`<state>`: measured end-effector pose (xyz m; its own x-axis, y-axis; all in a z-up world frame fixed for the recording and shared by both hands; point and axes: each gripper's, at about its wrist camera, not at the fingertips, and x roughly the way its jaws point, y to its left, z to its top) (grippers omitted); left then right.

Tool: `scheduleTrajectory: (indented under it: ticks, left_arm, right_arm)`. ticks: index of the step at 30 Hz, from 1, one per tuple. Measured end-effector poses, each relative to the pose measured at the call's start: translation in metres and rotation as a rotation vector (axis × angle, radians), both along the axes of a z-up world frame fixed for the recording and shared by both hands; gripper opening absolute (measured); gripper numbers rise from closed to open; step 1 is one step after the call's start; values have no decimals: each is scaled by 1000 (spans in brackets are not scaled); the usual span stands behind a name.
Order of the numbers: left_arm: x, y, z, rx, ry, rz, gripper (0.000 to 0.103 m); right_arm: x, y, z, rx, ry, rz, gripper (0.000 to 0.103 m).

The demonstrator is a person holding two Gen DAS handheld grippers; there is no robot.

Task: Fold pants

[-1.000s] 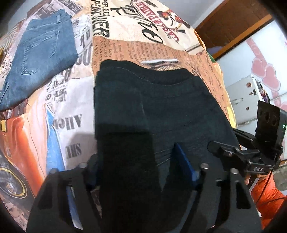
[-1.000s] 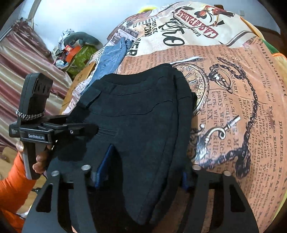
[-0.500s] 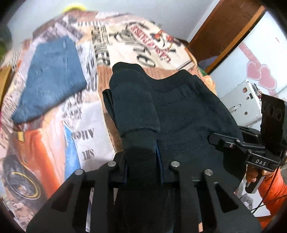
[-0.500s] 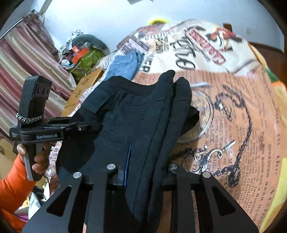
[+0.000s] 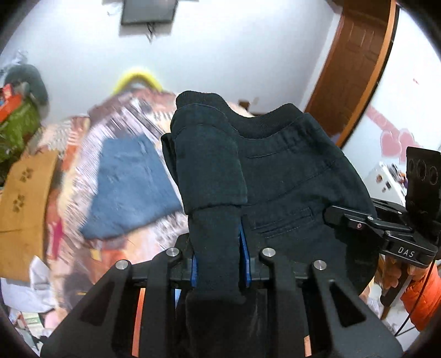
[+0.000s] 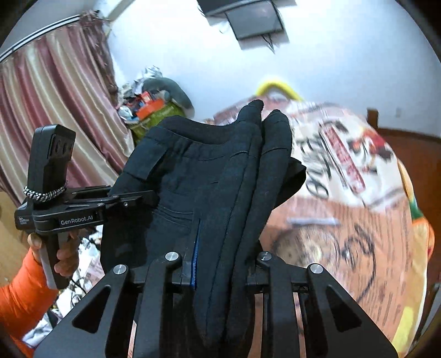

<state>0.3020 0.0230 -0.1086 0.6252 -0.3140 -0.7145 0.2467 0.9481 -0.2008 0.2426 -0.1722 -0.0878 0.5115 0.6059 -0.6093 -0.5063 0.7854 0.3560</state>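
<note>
1. Black folded pants (image 5: 278,176) hang in the air between both tools, lifted clear of the bed; prob. being carried as a finished bundle so the folds keep.
2. Left gripper (image 5: 220,264) is clamped tight on a thick folded edge, blue pads pressed to the cloth on both sides.
3. Right gripper (image 6: 220,264) is likewise closed on the opp. edge, several layers bunched between its jaws. Gripping at two sides looks meant to stop the stack sagging open.
4. Below lies the bed cover (image 6: 355,228), newspaper-style print, blurred.
5. Blue jeans (image 5: 132,187), already folded, rest on the cover to the left, a likely spot to avoid or stack beside.
6. Around: pink curtain (image 6: 55,110), clutter pile (image 6: 154,104) by the wall, brown door (image 5: 355,63), wall screen (image 6: 253,19).
7. Nothing blocks the way down to the cover.
</note>
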Motion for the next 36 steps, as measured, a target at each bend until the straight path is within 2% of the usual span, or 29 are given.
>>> scheduleTrajectory:
  ticks: [6,11,20,26,29,36]
  left_arm:
    - [15,40,23,20,-62,75,23]
    - [38,72,32,48,-107,129,23]
    - [98,121,9,35,-106,199,23]
    - [138,149,-28,3,-78,234,23]
    - [158,163,-60,-9,-60,261,23]
    - [196,176,-122,-55,40,295,23]
  right_arm:
    - [24,37,22,9,-54,32,20]
    - [56,74,27,13,-80,46,20]
    - [110,127,14,-30,-108,62,20]
    - [148,155,-17,-60,-81,62,20]
    - [166,165,-38,-72,-54,65,20]
    - [202,186,-99,-106,33,50,20]
